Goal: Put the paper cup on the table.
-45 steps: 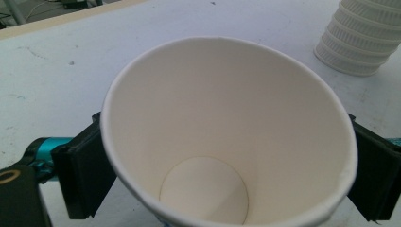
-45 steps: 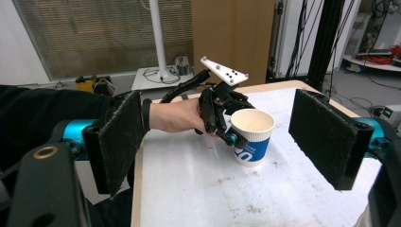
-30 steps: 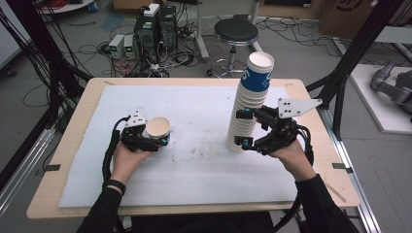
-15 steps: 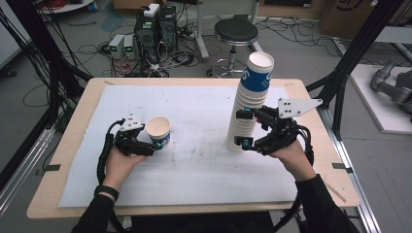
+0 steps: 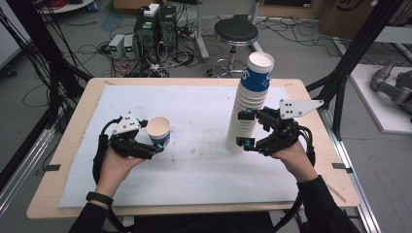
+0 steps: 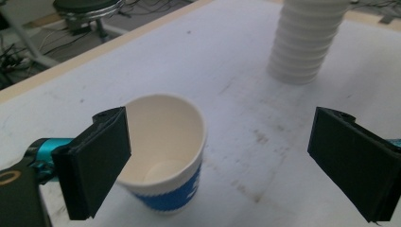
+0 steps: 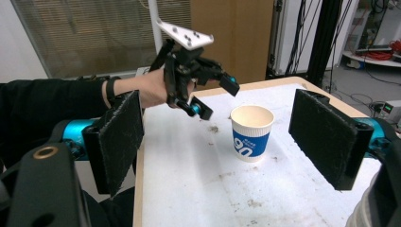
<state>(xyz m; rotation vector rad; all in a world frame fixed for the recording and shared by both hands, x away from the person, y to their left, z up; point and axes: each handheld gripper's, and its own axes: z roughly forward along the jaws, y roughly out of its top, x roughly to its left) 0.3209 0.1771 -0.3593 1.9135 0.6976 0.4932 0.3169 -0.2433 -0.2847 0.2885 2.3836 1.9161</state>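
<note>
High view, single cup (image 5: 159,131) seemingly empty, cup stack (image 5: 248,104)

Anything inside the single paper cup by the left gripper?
The single cup looks empty: its bare white wall and part of its bottom show in the left gripper view. The left jaw pad covers part of the rim and inside.

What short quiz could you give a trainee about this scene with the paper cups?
1. True or false: the single cup stands upright on the table.
2. The jaws of the left gripper are: A) shut on the cup, B) open, C) shut on nothing.
3. What colour is the band on the top cup of the stack?
Key: 1 true; 2 B; 3 blue.
</note>
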